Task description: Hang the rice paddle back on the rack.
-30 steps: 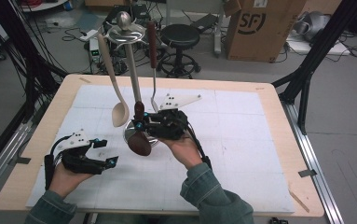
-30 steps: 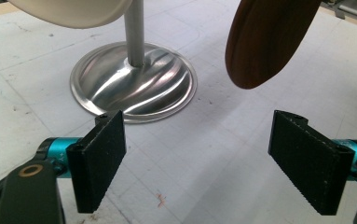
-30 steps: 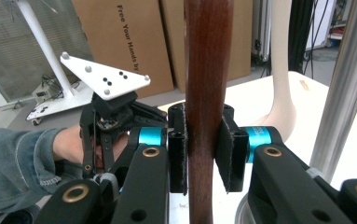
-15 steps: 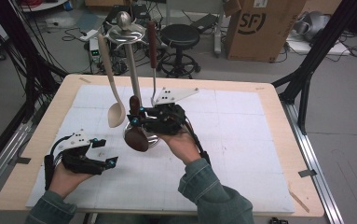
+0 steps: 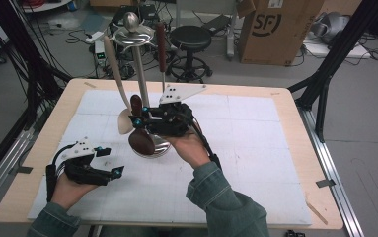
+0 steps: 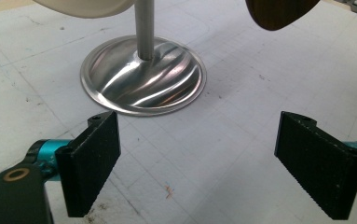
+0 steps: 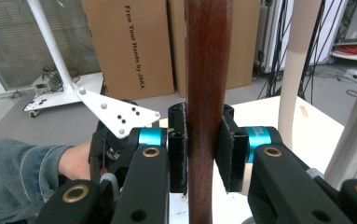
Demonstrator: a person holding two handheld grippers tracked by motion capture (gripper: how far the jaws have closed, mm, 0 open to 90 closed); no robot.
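A metal stand [image 5: 139, 64] with a ball top rises from its round base [image 6: 143, 77] on the white mat. My right gripper [image 5: 138, 114] is shut on the handle [image 7: 208, 93] of a dark wooden spoon, held upright beside the post, its bowl [image 5: 141, 142] hanging just over the base. A cream spoon [image 5: 117, 91] hangs from the stand's left side. A dark-handled utensil [image 5: 160, 49] hangs at the back. My left gripper [image 5: 110, 160] rests on the mat at the front left; its jaws have just been opening and stand wide [image 6: 209, 168] with nothing between them.
The wooden table [image 5: 285, 94] carries the white gridded mat [image 5: 255, 148], bare to the right of the stand. Behind the table stand a black stool [image 5: 190, 37], a cardboard box [image 5: 275, 27] and floor cables. Black frame legs [image 5: 324, 74] flank the table.
My right gripper has risen a little with the dark spoon, lifting its bowl off the base. The left hand has stayed put.
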